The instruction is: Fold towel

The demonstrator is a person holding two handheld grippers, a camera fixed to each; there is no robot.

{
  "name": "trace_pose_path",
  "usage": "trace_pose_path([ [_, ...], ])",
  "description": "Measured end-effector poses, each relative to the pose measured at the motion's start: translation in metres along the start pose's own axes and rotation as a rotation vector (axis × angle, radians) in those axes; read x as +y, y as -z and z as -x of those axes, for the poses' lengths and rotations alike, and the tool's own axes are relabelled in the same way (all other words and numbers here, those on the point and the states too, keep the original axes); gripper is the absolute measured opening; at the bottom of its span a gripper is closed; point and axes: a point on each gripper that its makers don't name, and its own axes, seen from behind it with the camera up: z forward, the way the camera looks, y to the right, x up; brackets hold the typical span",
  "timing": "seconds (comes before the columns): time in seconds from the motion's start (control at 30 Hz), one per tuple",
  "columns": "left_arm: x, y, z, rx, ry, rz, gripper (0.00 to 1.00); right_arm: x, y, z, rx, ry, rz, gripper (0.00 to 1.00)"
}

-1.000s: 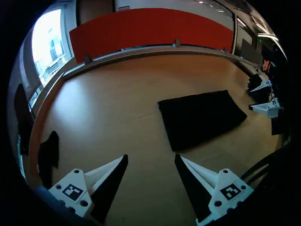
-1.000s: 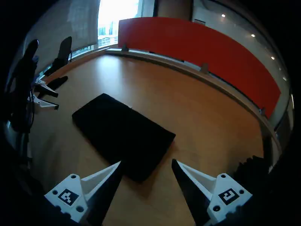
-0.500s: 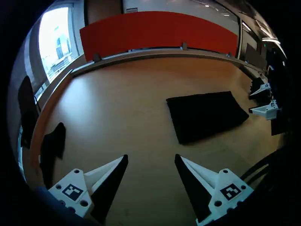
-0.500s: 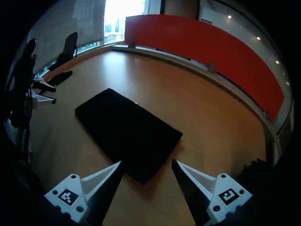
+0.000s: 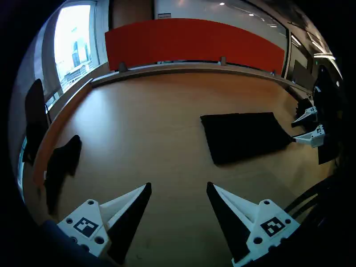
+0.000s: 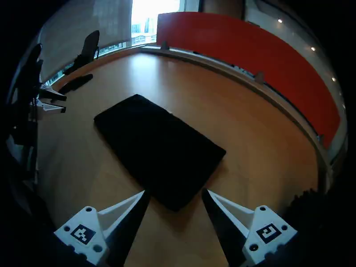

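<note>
L gripper view, left to right: bright window [image 5: 73, 44] at upper left, a dark chair [image 5: 33, 115] at the left edge, and below it a dark shape [image 5: 62, 164] lying over the table [image 5: 147, 124] edge; can't tell what it is. L gripper [image 5: 178, 184] sits bottom centre w/ jaws spread wide, nothing btw them, bare wood beneath. Red partition [image 5: 196, 42] runs along the table's far edge across the top of the frame. Towel [image 5: 242, 135], black, lies flat as a neat rectangle right of centre, well apart from the L gripper's fingers. At the far right edge is the R gripper [image 5: 296, 131], white fingers apart, tips pointing at the towel's right end. Can't tell if they touch it. R gripper view, left to right: L gripper [image 6: 65, 103] small at the left edge, fingers apart, near the towel's far left corner but clear of it. A chair stands upper left beyond the table, w/ the window at top centre. The towel [image 6: 158, 147] runs diagonally from centre-left down to bottom centre, flat. Its near corner lies btw the R gripper's [image 6: 174, 192] two fingertips at the bottom of the frame. Those jaws are wide apart too, not pressing the cloth, holding nothing. Red partition curves down the upper right side. A dark mass sits at the lower right edge, too dim to make out.
</note>
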Motion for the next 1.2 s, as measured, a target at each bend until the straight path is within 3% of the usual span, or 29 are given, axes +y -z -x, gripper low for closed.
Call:
trace_pose_path([
  [0.53,-0.008,0.01,0.022,0.032,0.031,-0.021,0.92,0.001,-0.008,0.024,-0.083,0.053,-0.031,0.61],
  [0.83,-0.007,0.014,0.029,0.036,0.036,-0.024,0.92,0.001,-0.009,0.029,-0.105,0.056,-0.049,0.36],
  [1.2,-0.008,0.02,0.04,0.021,0.043,-0.029,0.92,0.002,-0.008,0.034,-0.117,0.069,-0.061,0.31],
])
